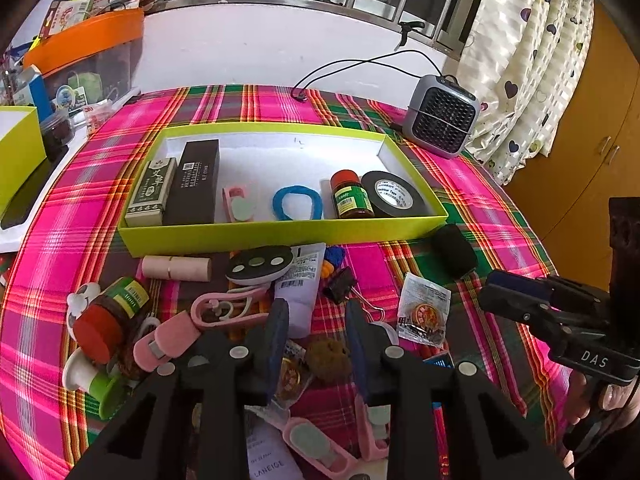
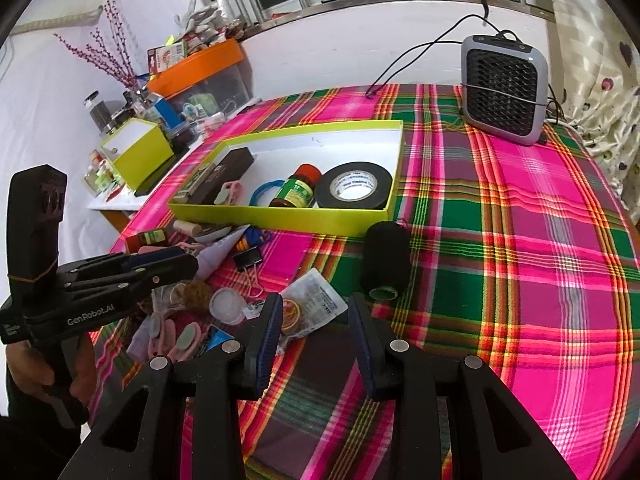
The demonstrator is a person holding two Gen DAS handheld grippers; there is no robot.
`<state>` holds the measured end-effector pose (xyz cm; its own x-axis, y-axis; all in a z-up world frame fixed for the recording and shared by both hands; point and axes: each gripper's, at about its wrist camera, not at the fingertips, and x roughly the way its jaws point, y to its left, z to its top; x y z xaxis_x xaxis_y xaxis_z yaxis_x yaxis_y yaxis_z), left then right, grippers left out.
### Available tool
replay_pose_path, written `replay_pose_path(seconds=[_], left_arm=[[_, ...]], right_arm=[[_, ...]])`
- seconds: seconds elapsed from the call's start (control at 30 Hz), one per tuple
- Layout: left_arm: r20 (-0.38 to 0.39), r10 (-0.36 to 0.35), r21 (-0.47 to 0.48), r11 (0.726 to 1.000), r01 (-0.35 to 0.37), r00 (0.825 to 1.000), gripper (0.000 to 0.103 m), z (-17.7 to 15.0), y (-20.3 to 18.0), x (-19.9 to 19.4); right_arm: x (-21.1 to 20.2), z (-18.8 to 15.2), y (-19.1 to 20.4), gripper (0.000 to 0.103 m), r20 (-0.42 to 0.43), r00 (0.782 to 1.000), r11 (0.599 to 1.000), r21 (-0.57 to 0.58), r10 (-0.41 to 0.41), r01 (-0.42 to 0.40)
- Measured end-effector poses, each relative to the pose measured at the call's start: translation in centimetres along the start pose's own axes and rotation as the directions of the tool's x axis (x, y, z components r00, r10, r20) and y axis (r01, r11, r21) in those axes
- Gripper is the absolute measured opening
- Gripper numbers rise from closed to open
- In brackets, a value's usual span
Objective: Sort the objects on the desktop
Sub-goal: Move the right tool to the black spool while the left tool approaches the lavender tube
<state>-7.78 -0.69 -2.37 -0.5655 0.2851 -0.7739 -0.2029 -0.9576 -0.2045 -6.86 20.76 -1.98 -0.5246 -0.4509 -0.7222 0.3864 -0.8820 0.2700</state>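
My left tool (image 1: 318,332) hangs over the clutter at the near edge of the plaid-covered table (image 2: 520,240), its fingers spread with nothing pinched; a brown fuzzy ball (image 1: 328,360) and a foil sachet (image 1: 424,312) lie on the cloth below. My right tool (image 2: 316,332) hovers nearby, its fingers apart and empty too. The lime-green tray (image 1: 280,232) sits mid-table, toward the far edge, holding a green packet (image 1: 152,192), a dark box (image 1: 196,182), a pink clip (image 1: 238,204), a blue hair tie (image 1: 298,202), a red-capped bottle (image 1: 350,196) and a roll of black tape (image 1: 394,198). A black spool (image 2: 386,260) stands just beside the tray's near right corner. A small grey fan (image 2: 502,92) stands at the far right corner.
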Motion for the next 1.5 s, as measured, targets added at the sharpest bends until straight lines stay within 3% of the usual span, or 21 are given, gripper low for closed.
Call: replay_pose_path(seconds=[1.17, 1.5], left_arm=[[-0.029, -0.018, -0.031, 0.999, 0.017, 0.999, 0.03, 0.4, 1.0, 2.6], [-0.04, -0.021, -0.044, 0.999, 0.019, 0.999, 0.03, 0.4, 1.1, 3.1]], right_arm=[[1.6, 1.6, -3.4, 0.036, 0.006, 0.996, 0.995, 0.035, -0.091, 0.091], [2.5, 1.8, -3.6, 0.041, -0.003, 0.995, 0.995, 0.028, -0.097, 0.097]])
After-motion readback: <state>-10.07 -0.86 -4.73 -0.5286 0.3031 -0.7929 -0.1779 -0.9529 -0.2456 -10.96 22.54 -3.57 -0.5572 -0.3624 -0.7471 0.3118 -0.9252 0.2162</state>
